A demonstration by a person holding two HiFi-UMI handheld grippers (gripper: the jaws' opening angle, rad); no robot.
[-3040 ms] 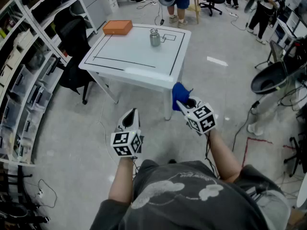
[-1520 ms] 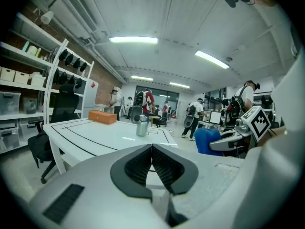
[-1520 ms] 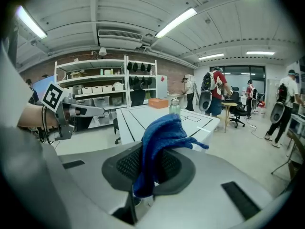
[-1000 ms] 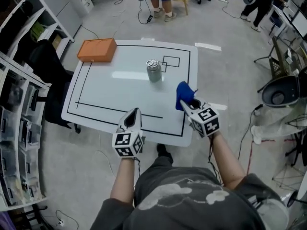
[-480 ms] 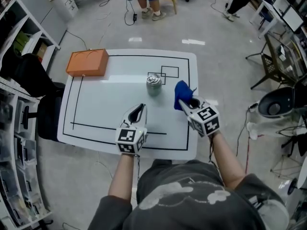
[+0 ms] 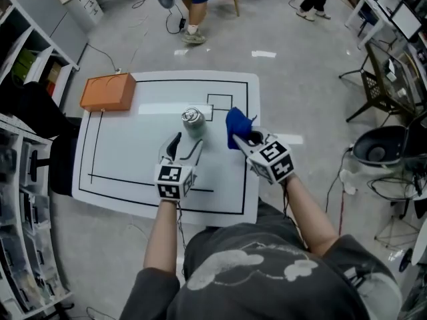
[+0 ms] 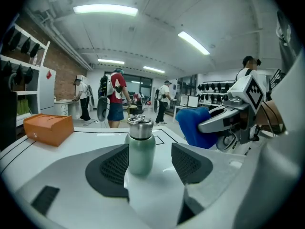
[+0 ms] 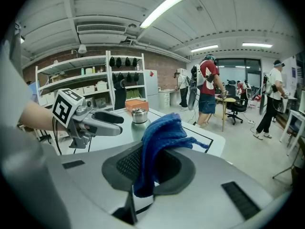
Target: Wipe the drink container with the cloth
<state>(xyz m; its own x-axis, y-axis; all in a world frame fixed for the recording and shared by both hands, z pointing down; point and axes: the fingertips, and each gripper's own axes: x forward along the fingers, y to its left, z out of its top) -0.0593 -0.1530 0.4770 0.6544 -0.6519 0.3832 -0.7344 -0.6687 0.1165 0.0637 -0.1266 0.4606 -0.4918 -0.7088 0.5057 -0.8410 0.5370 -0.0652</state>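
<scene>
Left gripper (image 6: 185, 145) is sitting released, jaws wide apart and just been opening, nothing clamped. The green drink flask (image 6: 193, 121) with the steel cap is standing upright on the white table (image 6: 133, 145), near the small black rectangles marked at the far edge. In the left gripper view the flask (image 7: 141, 149) is lining up with the gap between the pads, closer to the left pad. Neither pad is pressing on it; from the head view it looks to be sitting just past the jaw tips. Right gripper (image 6: 244, 141) is clenching the blue cloth (image 6: 235, 127), and in the right gripper view the cloth (image 8: 157, 140) is bunching up between the pads and hanging over the front. The cloth is hovering just right of the flask, near it but apart. Both grippers are pointing across the table towards the flask. An orange box (image 6: 107, 92) is lying at the far left corner of the table, well apart from the flask. People are standing on the floor beyond the table.
</scene>
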